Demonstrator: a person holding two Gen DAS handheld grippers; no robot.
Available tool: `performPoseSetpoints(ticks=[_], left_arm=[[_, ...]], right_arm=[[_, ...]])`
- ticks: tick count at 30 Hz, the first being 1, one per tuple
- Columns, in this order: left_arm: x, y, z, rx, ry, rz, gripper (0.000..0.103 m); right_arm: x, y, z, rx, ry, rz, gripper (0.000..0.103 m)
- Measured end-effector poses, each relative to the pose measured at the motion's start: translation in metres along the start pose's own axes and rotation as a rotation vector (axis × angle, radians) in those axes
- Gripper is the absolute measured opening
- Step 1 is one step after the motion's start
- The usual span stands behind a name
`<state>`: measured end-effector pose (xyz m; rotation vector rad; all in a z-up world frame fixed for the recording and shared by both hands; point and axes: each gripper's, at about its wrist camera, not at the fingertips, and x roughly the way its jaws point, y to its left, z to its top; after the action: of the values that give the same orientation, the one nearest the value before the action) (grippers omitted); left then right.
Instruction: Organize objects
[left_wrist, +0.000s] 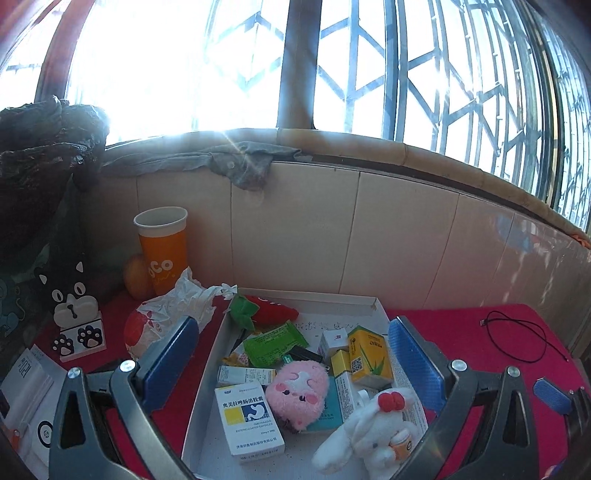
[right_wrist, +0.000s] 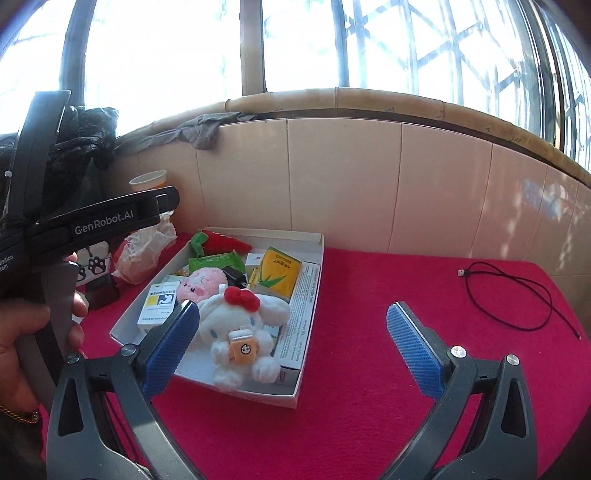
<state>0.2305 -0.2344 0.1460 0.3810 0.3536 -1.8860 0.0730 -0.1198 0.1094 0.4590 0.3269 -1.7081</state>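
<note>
My left tongs (left_wrist: 291, 369) hang wide open over the white box (left_wrist: 207, 354), holding nothing. I keep them apart so they can drop around one thing. The box sits on the red bench (right_wrist: 369, 369), near the tiled wall, and the small things are piled inside it so they stay together. The white bunny toy (right_wrist: 240, 332) lies on top at the near end, with the pink toy (left_wrist: 297, 395) and the medicine box (left_wrist: 251, 421) beside it. My right tongs (right_wrist: 291, 349) are wide open and empty too, waiting just beside the box. A black cable (right_wrist: 517, 295) lies alone, well apart, so I think it may need tidying.
</note>
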Motion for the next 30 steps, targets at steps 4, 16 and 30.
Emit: performPoseSetpoints(ticks=[4, 16, 30], left_arm=[[-0.023, -0.009, -0.007, 0.027, -0.028, 0.127, 0.103], [-0.073, -0.032, -0.026, 0.094, 0.038, 0.144, 0.103], [-0.124, -0.047, -0.045, 0.117, 0.021, 0.077, 0.103]], right_arm=[[-0.010, -0.010, -0.002, 0.026, -0.010, -0.012, 0.103], [-0.060, -0.028, -0.010, 0.041, -0.104, -0.110, 0.103], [-0.130, -0.050, -0.021, 0.107, -0.239, -0.259, 0.103]])
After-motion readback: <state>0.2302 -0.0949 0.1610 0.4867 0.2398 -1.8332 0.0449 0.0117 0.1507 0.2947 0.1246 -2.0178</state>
